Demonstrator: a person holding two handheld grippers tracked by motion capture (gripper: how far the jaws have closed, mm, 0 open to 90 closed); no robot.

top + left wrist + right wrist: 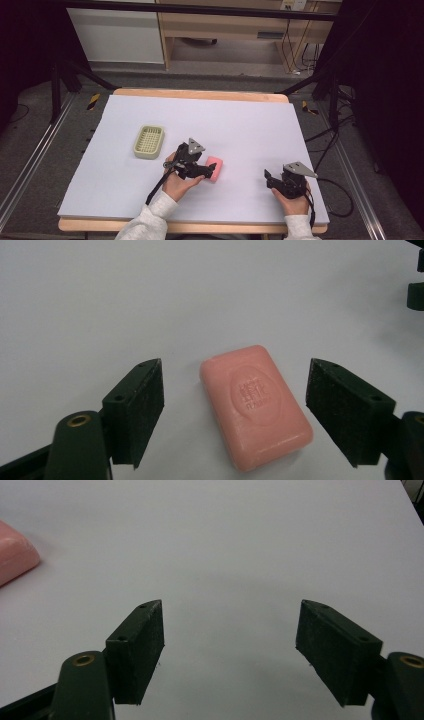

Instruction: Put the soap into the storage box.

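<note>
bench: pale lavender-white sheet over a wooden top (240, 125), seen from above, the person's two sleeves coming in at the near edge.
soap: pink bar (255, 405) lying flat on the bench near the middle front, oval stamp facing up; the lettering on it is too small to read.
left tool: here it is at the soap (209, 171), jaws wide apart, one on either side of the bar, neither pad touching it in the left gripper view (235, 412).
left hand: wrapped round the tool's body from below (179, 184), grey plate on top.
right tool: off to the right near the front edge (268, 179), well apart from the soap, jaws spread wide over bare bench (230, 650); a corner of the pink bar peeks in at the far left of the right gripper view.
right hand: gripping from underneath (295, 202), cable trailing off the bench edge.
soap dish: pale green slotted tray (149, 141), sitting empty left of the soap, apart from it.
</note>
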